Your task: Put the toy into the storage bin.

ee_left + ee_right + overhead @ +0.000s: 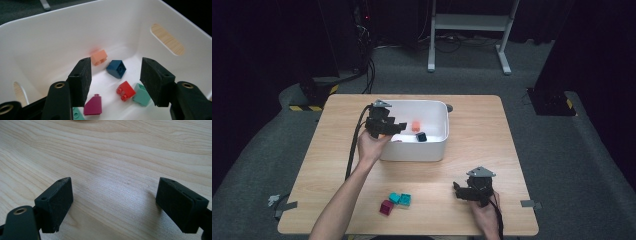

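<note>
Nearest the person, at the near right of the wooden table [492, 125], the right gripper [462, 190] rests low over bare wood in the person's right hand [486, 216]. In the right gripper view its jaws stand wide apart, nothing between them, only table grain below.

To its left, near the front edge, three small bricks lie in a cluster: a magenta brick [386, 206], with a teal brick [395, 197] and a second teal brick [405, 200] touching or just beside each other behind it.

Farther off, the left hand [371, 146] holds the left gripper [398, 128] over the near left part of the white bin [412, 150], which sits at the middle of the table toward the far side. Its jaws stand apart, gripping nothing, pointing down into the bin. In the left gripper view, a red brick [125, 90] lies on the bin floor between and below the pads, a mint sloped brick [142, 95] touching it on the right, and a purple sloped brick [93, 105] near the left jaw. Beyond these lie a dark blue brick [116, 68] and, farthest, an orange brick [99, 57] close to the bin's far wall.
</note>
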{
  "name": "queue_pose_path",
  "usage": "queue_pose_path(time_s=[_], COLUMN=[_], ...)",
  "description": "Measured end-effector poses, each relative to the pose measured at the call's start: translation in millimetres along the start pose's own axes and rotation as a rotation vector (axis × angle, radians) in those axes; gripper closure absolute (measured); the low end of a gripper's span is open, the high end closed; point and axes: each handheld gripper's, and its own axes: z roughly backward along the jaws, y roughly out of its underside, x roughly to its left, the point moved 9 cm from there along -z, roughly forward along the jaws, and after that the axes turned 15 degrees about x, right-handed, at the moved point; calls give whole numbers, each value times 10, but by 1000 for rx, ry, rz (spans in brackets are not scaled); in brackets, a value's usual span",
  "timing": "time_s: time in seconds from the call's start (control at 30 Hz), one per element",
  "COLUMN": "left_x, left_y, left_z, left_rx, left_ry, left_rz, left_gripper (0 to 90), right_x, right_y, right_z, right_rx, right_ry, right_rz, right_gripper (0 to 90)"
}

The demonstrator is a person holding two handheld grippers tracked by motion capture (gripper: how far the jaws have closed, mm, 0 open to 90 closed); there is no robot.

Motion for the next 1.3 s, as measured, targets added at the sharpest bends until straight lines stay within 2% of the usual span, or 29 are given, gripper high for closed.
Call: queue_pose_path(time_s=[0.2, 0.33, 0.5, 0.67, 0.93, 1.07, 1.3], left_x=[-96, -183, -289, -288, -223, -243, -286], left_y=[44, 93, 244, 388, 594, 694, 997], left_z=[143, 331, 527, 672, 703, 714, 745], left_rx=[-31, -74, -100, -134, -144, -149, -141], left_ry=[-5, 19, 8, -7, -9, 6, 8], left_rz=[-34, -36, -71, -66, -39, -31, -19], left_gripper=[406, 385, 379, 377, 378, 376, 373], right_x=[0, 0, 0, 0, 0, -1, -2], right_y=[0, 0, 0, 0, 0, -1, -4], right_z=[0, 0, 0, 0, 0, 0, -2], right_rx=[0, 0, 0, 0, 0, -1, -1], right_ry=[0, 0, 0, 0, 0, 0, 2], right_rz=[0, 0, 0, 0, 0, 3, 2], right_gripper=[139, 139, 139, 139, 139, 139, 139])
